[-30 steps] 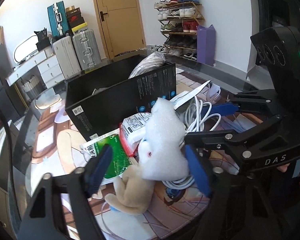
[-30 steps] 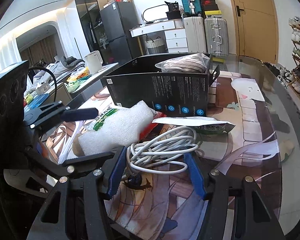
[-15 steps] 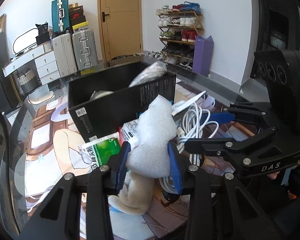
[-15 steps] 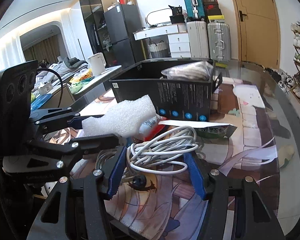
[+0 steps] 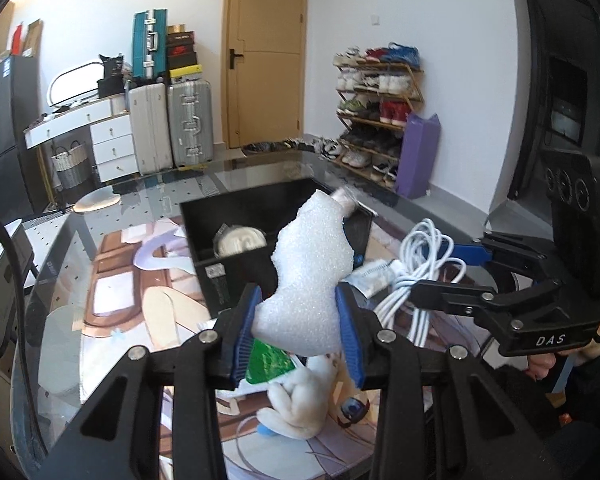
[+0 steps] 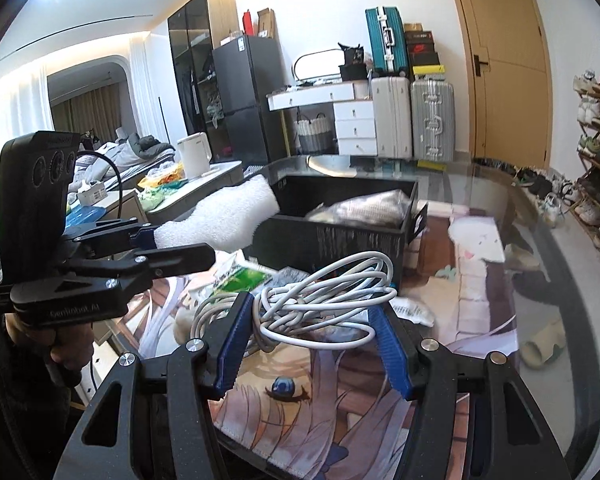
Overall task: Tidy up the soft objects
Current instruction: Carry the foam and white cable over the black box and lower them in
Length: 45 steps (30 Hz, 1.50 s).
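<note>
Foam piece, white and soft, is clamped between the blue pads of the left gripper in the left wrist view and is held up above the table, in front of the black box. The jaws have just been closing on it. At the right of this view the right gripper holds the white cable. Under the foam, a cream plush toy and a green packet lie on the printed mat. In the box, a round white thing lies in the near left corner; what it is I cannot tell.

In the right wrist view, the coil of cable sits between the blue pads of the right gripper, which press it from both sides. The foam shows at the left, beside the near left corner of the box. A grey striped bag lies inside the box at its right part.

To do this step well, I think each hand should carry its load over the box wall before letting go, with the grip firm and the loose cable loops kept off the rim.
</note>
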### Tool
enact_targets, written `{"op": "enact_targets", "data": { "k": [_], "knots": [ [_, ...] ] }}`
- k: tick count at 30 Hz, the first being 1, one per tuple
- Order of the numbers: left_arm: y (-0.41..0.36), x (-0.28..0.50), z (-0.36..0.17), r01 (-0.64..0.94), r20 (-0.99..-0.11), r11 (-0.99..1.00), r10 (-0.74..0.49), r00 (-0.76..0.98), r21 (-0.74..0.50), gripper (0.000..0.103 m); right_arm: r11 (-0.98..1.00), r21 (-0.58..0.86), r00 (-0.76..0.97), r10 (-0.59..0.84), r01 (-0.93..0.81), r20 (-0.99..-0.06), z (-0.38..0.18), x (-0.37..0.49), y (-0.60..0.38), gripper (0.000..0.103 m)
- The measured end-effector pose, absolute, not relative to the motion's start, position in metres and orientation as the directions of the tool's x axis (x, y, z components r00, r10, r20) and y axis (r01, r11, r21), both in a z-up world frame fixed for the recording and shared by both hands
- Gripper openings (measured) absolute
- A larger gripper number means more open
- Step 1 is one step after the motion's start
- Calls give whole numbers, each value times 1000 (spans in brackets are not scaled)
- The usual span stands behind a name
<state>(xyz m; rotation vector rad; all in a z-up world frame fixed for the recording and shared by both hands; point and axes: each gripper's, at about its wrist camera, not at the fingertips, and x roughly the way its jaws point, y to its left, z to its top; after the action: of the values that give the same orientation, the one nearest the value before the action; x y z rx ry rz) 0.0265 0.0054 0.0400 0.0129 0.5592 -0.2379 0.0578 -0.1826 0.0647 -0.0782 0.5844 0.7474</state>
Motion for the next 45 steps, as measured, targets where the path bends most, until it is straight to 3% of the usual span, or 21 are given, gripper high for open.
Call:
{"op": "enact_targets", "data": {
  "k": [25, 45],
  "knots": [
    [46, 77, 77, 110, -450, 990, -140, 882, -93, 37, 807, 3, 717, 526, -591, -457, 126, 109, -171, 60],
    [40, 131, 54, 100, -516, 992, -127, 847, -79, 37, 811, -32, 704, 486, -584, -518, 112, 168, -141, 60]
  ]
}}
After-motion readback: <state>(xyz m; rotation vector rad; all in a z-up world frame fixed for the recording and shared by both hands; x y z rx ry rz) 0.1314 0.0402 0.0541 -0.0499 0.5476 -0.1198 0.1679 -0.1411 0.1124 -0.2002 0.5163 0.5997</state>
